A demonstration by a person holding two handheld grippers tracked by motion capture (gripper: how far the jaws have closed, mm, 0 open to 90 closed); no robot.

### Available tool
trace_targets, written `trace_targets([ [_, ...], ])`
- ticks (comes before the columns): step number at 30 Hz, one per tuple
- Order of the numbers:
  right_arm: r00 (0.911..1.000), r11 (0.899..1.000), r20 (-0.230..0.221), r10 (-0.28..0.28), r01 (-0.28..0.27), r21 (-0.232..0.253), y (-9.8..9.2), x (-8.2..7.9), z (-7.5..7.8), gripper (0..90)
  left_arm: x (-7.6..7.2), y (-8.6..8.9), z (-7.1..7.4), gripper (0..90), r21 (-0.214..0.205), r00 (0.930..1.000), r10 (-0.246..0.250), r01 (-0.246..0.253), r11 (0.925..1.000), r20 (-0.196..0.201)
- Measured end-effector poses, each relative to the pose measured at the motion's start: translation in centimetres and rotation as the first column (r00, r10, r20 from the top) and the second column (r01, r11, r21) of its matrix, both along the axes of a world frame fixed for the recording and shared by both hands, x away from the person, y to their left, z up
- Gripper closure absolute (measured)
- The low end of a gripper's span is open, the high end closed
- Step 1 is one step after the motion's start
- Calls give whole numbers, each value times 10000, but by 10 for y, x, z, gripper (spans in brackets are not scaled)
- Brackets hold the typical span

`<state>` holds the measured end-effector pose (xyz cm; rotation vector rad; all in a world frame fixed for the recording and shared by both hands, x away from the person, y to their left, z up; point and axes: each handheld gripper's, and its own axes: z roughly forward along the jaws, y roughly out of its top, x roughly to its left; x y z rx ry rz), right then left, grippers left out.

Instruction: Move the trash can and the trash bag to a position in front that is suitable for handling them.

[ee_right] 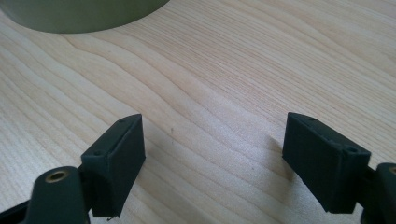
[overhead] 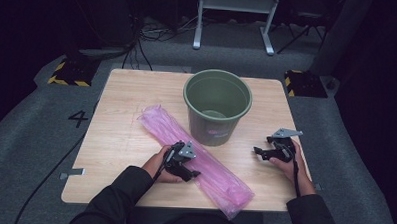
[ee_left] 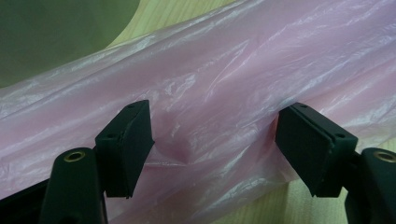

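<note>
Wood worktop: pale grain, carries everything below.
Bucket: green, upright, at the centre toward the far edge.
Bag: pink thin plastic, flat and crumpled, lying diagonally from left of the bucket to the near edge, just beside the bucket's base.
Left gripper: on the bag's middle; fingers apart, straddling a raised fold of film, pads against the bulge at both sides, not clamped.
Right gripper: low over bare wood right of the bucket; fingers wide apart, nothing between.
</note>
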<state>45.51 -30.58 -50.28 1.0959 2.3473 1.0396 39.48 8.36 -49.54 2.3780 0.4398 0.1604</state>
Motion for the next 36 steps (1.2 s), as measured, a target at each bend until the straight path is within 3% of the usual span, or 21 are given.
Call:
trace_targets([
  [4,10000,10000,2,-2,2,-8,0,0,0,211,-3,2,2,202,75,9996,92,-94,9999,254],
  [7,10000,10000,4,-1,1,-8,0,0,0,211,-9,10,12,199,-702,9989,-72,105,9975,467],
  [12,10000,10000,11,2,-2,-21,0,0,0,211,-18,15,17,174,-687,9985,-273,306,9972,478],
  [16,10000,10000,8,9,-9,-15,0,0,0,211,-24,13,10,162,-152,9987,-274,281,9995,435],
  [19,10000,10000,3,8,-8,-12,0,0,0,211,-20,9,5,165,-22,9988,-234,235,9997,434],
  [22,10000,10000,9,9,-9,-14,0,0,0,211,-20,1,2,169,325,9965,-206,181,9993,809],
  [27,10000,10000,8,9,-9,-14,0,0,0,211,-16,-7,-1,160,145,9949,-563,553,9984,832],
  [29,10000,10000,2,8,-8,-13,0,0,0,211,-15,-8,-2,160,60,9963,-504,501,9987,692],
  [32,10000,10000,4,9,-9,-13,0,0,0,211,-8,-7,-4,168,-191,9980,-626,628,9978,87],
  [36,10000,10000,3,8,-8,-12,0,0,0,211,-7,-5,-2,259,-221,9976,-688,690,9974,120],
])
